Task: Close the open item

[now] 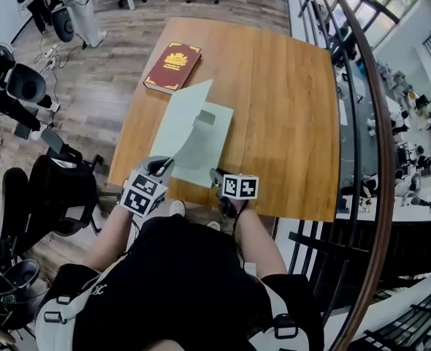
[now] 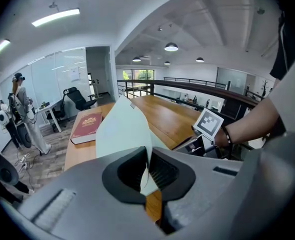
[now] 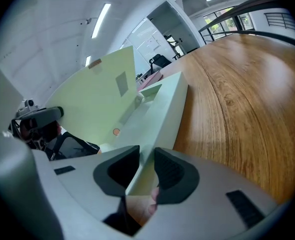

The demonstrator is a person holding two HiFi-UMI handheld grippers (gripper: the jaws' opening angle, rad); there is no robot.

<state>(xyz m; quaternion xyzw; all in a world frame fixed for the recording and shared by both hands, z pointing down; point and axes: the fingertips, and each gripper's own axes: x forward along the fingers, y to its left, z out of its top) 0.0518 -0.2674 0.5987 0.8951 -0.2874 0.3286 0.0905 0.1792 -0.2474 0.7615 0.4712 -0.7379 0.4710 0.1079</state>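
A pale green folder (image 1: 210, 146) lies open on the wooden table (image 1: 288, 101), near its front edge. Its cover (image 1: 177, 119) stands raised at a slant over the left half. My left gripper (image 1: 163, 167) is shut on the cover's near lower corner; in the left gripper view the thin sheet (image 2: 125, 129) runs up out of the closed left gripper (image 2: 148, 156). My right gripper (image 1: 217, 175) sits at the folder's near right corner. In the right gripper view the folder's lower half (image 3: 160, 109) fills the gap of the right gripper (image 3: 142, 159), both pads against it.
A dark red book (image 1: 173, 66) lies at the table's far left, beyond the folder. A railing (image 1: 361, 123) runs along the right side. Chairs and equipment (image 1: 25, 86) stand on the floor to the left. A person (image 2: 18, 104) stands far off by a glass wall.
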